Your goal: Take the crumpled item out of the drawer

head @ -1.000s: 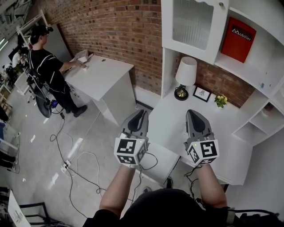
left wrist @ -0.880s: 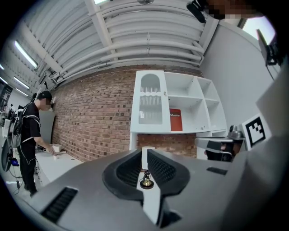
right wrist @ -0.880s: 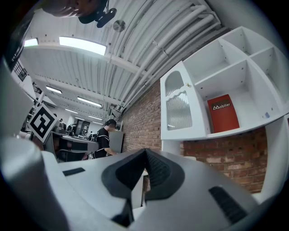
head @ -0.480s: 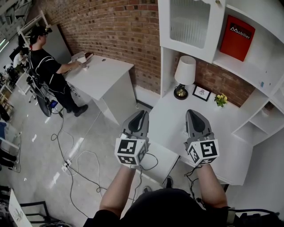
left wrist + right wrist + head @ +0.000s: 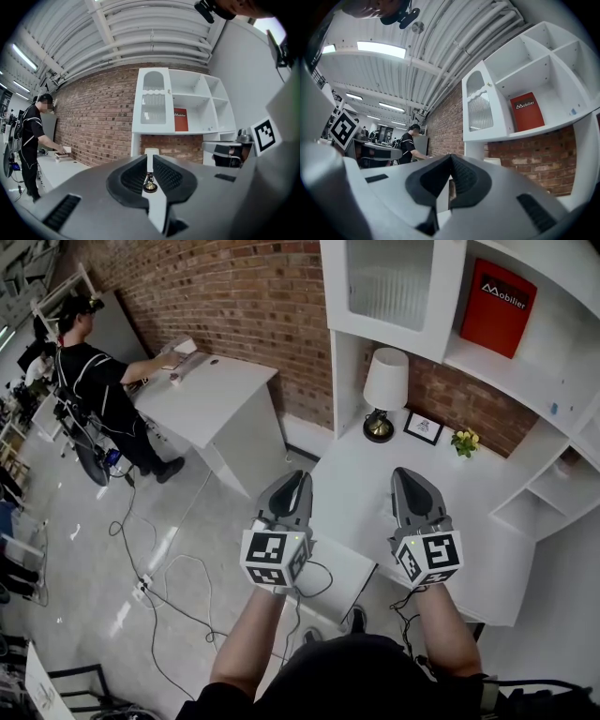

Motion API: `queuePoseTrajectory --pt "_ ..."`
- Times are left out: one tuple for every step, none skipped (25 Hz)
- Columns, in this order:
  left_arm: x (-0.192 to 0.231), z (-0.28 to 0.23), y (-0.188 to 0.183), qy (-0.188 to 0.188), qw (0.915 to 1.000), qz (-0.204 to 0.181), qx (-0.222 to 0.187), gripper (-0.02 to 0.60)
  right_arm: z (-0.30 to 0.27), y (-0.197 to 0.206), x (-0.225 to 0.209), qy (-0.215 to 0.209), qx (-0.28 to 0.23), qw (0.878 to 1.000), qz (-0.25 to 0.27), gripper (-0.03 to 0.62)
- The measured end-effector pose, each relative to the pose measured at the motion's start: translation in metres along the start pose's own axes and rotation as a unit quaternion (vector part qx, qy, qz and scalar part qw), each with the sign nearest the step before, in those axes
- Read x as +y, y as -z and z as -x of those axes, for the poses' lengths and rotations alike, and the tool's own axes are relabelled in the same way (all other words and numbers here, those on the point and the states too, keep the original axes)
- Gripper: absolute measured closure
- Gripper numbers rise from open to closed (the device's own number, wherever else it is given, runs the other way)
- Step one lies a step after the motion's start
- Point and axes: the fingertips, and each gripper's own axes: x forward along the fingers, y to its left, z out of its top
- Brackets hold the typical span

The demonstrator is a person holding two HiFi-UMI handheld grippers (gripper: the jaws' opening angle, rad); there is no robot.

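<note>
Currently both tongs are held level over the near edge of the white desk (image 5: 375, 479), the forearms partly hidden behind the marker cubes. Left gripper (image 5: 294, 480): jaws together save a hairline slit, nothing clamped. Its own view shows through that slit only the brass foot of the lamp (image 5: 384, 390) standing well behind. Right gripper (image 5: 409, 474): jaws fully together, empty. Crumpled item: shows in no view. Drawer: none can be made out (a white unit (image 5: 330, 570) below the desk edge is half covered by the left gripper's cube, and its front cannot be read). At the back of the desk, near the lamp, stand a small framed picture (image 5: 424, 427) and yellow flowers (image 5: 464, 442). Red box (image 5: 499, 304) leans on the shelf above. Ribbed-glass cabinet door (image 5: 389, 282) is cropped at the top edge. Person (image 5: 94, 381) stands at a far table (image 5: 211, 395), well apart. Cables (image 5: 178, 587) trail across the floor.
</note>
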Motion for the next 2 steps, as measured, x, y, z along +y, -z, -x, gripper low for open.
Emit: queuePoseTrajectory --pt "-0.0013 -0.0026 0.0007 0.000 1.0000 0.000 0.000 0.541 -0.0001 0.0009 -0.0027 0.000 0.000 1.000 0.000 0.594" --pt "-0.0027 -0.0053 0.0013 0.000 1.0000 0.001 0.000 0.541 -0.0002 0.0018 -0.0055 0.000 0.000 1.000 0.000 0.594"
